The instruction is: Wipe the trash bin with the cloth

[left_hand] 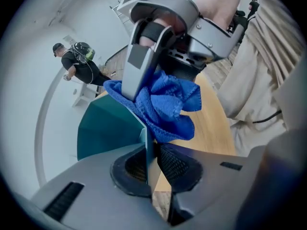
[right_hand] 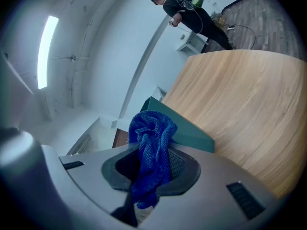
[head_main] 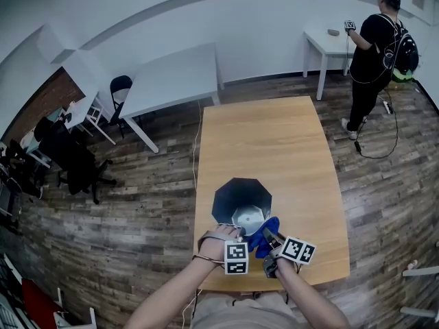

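Note:
A dark teal, many-sided trash bin [head_main: 241, 199] stands open near the front edge of the wooden table [head_main: 274, 142]. My left gripper [left_hand: 149, 164] is shut on the bin's thin rim wall [left_hand: 145, 143] at its near side, one pad inside and one outside. My right gripper [right_hand: 151, 171] is shut on a bunched blue cloth [right_hand: 152, 143]. In the head view the cloth [head_main: 265, 230] lies against the bin's near right rim, beside the left gripper [head_main: 236, 233] and the right gripper [head_main: 269, 238]. The left gripper view shows the cloth [left_hand: 168, 104] draped over the rim.
A person [head_main: 374, 53] stands at a small white table [head_main: 329, 43] at the back right. A larger white table [head_main: 171, 81] and dark chairs [head_main: 75, 160] are to the left. A cable [head_main: 381, 153] trails on the wooden floor.

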Motion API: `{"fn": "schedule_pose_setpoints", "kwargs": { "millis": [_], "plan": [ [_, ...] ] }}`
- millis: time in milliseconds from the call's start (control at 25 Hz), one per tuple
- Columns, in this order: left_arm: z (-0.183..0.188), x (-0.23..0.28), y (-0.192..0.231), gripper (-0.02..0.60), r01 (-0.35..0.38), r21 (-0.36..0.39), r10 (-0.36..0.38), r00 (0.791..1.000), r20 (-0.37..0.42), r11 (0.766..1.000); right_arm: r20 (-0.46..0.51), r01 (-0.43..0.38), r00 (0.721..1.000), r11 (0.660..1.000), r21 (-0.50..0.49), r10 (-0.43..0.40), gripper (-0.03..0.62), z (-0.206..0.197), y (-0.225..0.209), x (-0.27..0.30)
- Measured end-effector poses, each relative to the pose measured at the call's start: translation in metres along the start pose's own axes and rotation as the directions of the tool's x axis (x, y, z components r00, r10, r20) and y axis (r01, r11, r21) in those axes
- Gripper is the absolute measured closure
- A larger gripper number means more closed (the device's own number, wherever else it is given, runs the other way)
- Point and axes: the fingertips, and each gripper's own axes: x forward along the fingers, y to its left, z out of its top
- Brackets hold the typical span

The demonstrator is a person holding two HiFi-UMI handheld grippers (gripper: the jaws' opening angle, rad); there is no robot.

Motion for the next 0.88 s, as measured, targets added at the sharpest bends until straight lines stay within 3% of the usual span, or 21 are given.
{"fn": "schedule_pose_setpoints", "kwargs": {
  "millis": [240, 560, 880],
  "plan": [
    [-0.001, -0.003, 0.002, 0.535, 0.009, -0.012, -0.009, 0.999, 0.035, 1.000, 0.001, 0.074, 0.997, 0.995, 0.067, -0.075, 0.511, -0.020, -0.027, 0.017],
    [0.003, -0.001, 0.004, 0.535, 0.027, -0.028, -0.025, 0.997, 0.076, 0.999, -0.073, 0.146, 0.987, 0.989, 0.012, -0.145, 0.511, -0.037, -0.084, 0.046],
    [0.005, -0.001, 0.001, 0.538, 0.033, -0.039, -0.029, 0.995, 0.097, 0.999, -0.179, 0.262, 0.947, 0.964, -0.050, -0.266, 0.511, -0.062, -0.161, 0.078]
  ]
}}
